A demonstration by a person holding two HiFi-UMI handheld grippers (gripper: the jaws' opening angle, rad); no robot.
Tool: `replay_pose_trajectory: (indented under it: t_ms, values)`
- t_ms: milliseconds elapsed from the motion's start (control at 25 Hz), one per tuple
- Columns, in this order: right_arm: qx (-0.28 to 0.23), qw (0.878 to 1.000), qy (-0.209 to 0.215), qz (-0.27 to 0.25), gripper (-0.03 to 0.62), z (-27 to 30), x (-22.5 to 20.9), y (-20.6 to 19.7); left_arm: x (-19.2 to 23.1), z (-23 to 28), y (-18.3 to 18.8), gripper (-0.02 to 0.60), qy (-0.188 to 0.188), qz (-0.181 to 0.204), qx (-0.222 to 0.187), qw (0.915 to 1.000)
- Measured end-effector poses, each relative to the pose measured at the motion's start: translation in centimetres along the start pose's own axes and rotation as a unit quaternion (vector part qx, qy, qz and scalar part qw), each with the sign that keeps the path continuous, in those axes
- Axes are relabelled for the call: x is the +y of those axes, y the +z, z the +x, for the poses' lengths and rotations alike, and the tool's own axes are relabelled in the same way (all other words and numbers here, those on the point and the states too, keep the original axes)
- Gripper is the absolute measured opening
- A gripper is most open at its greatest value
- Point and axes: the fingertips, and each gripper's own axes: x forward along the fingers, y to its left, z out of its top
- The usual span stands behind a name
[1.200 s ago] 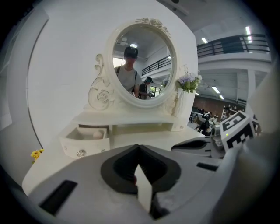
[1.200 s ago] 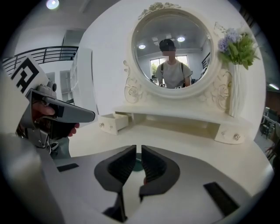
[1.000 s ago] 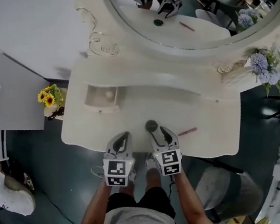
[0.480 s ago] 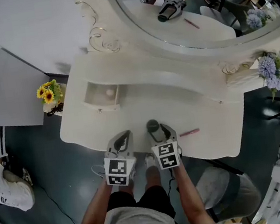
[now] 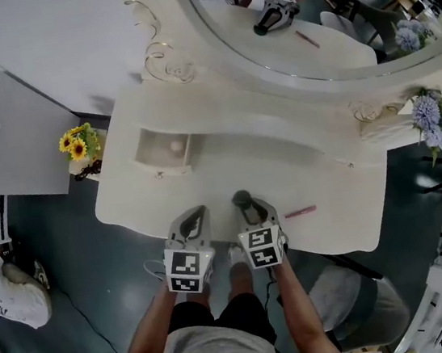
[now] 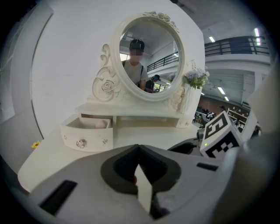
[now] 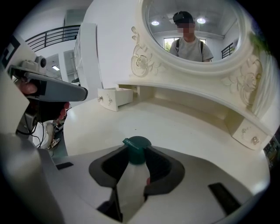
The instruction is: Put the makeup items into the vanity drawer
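**Between the right jaws: green-capped bottle gripped, drawer open at upper left**

Between the jaws of the right gripper [image 7: 136,153] sits a pale bottle [image 7: 131,179] with a dark green cap. The jaws have just been closing and now look clenched on its body, the cap showing just past their tips. In the head view the bottle [image 5: 241,200] is at lower centre, near the front edge of the white surface [image 5: 284,163]. Whether its base rests on that surface cannot be told.

The vanity drawer [image 5: 164,151] stands pulled out toward the upper left of the head view, well apart from the bottle. A small pale round thing [image 5: 173,146] lies inside it. A pink pencil [image 5: 300,212] lies just right of the right gripper [image 5: 246,206], apart from it.

To do this step well, I would confirm the grip is firm before lifting, since the bottle's smooth body could slide through the jaws. Raise it straight up first, then carry it diagonally to the upper left, keeping the cap uppermost. Come in above the drawer's front wall, not across it, and lower the bottle beside the round thing before releasing.

The left gripper [image 5: 192,216] hangs just left of the right one, its jaws drawn together on nothing. It should stay out of the diagonal path.
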Motion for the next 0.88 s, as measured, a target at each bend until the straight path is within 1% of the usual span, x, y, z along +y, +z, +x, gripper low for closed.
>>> replay_pose_trajectory:
  t_ms: [80, 120, 160, 240, 480, 600, 880]
  values:
    - [-0.007, 1.0, -0.008, -0.001, 0.109, -0.1, -0.1, 0.2, 0.1, -0.1, -0.1, 0.0, 0.001, -0.001, 0.0, 1.0]
    - [-0.011, 1.0, -0.016, -0.001, 0.079, -0.2, -0.2, 0.4, 0.1, -0.2, -0.2, 0.0, 0.002, -0.002, 0.001, 1.0]
    - [-0.013, 1.0, -0.025, -0.002, 0.025, -0.2, -0.5, 0.5, 0.2, -0.3, -0.2, 0.0, 0.003, -0.002, 0.001, 1.0]
    - [-0.015, 0.999, -0.035, -0.003, 0.025, -0.2, -1.0, 0.5, 0.2, -0.4, -0.3, 0.0, 0.005, -0.001, 0.001, 1.0]
    - [-0.027, 0.999, -0.036, 0.004, 0.025, -0.9, -1.4, 1.5, 0.8, -1.1, 0.3, 0.0, 0.013, -0.002, -0.008, 0.9999]
    - [-0.042, 0.999, -0.034, 0.003, 0.025, -1.6, -1.0, 3.1, 1.3, -1.7, 1.0, 0.0, 0.021, -0.002, -0.017, 0.9996]
    - [-0.091, 0.996, -0.023, -0.008, 0.025, -3.6, 0.6, 8.3, 3.1, -3.9, 3.4, 0.0, 0.044, -0.005, -0.043, 0.9981]
